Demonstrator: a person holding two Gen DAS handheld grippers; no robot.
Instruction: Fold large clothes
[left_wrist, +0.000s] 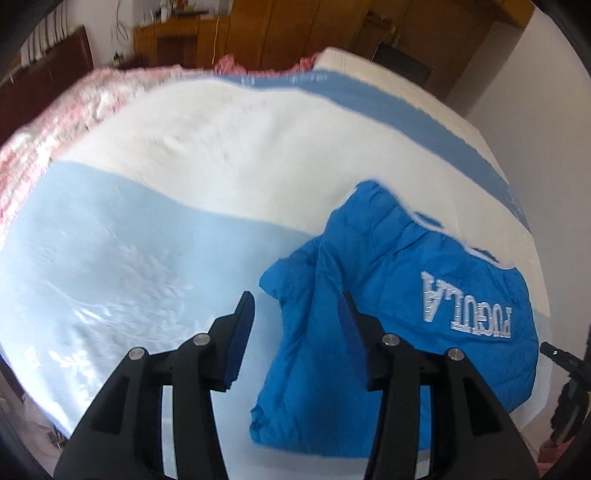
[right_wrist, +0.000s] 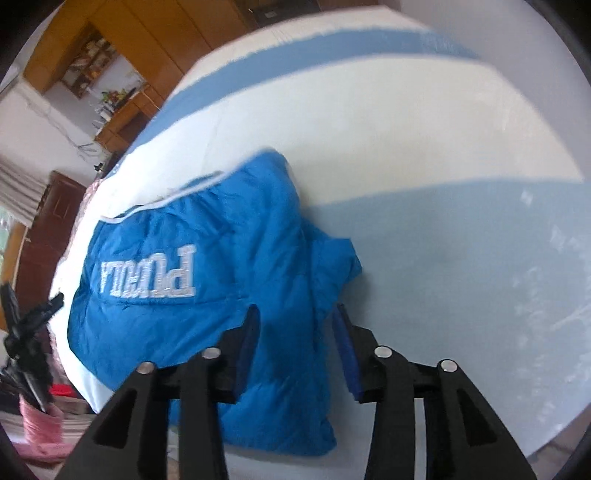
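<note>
A bright blue padded jacket (left_wrist: 399, 295) with white lettering lies folded into a compact bundle on the bed, near its front edge; it also shows in the right wrist view (right_wrist: 221, 277). My left gripper (left_wrist: 297, 299) is open and empty, held above the bundle's left edge. My right gripper (right_wrist: 295, 314) is open and empty, held above the bundle's right part. Neither gripper touches the cloth as far as I can see.
The bed cover (left_wrist: 184, 166) has white, light blue and darker blue bands. A pink patterned blanket (left_wrist: 55, 122) lies along the far left edge. Wooden cabinets (left_wrist: 258, 33) stand behind. A black tripod-like object (right_wrist: 29, 339) stands beside the bed.
</note>
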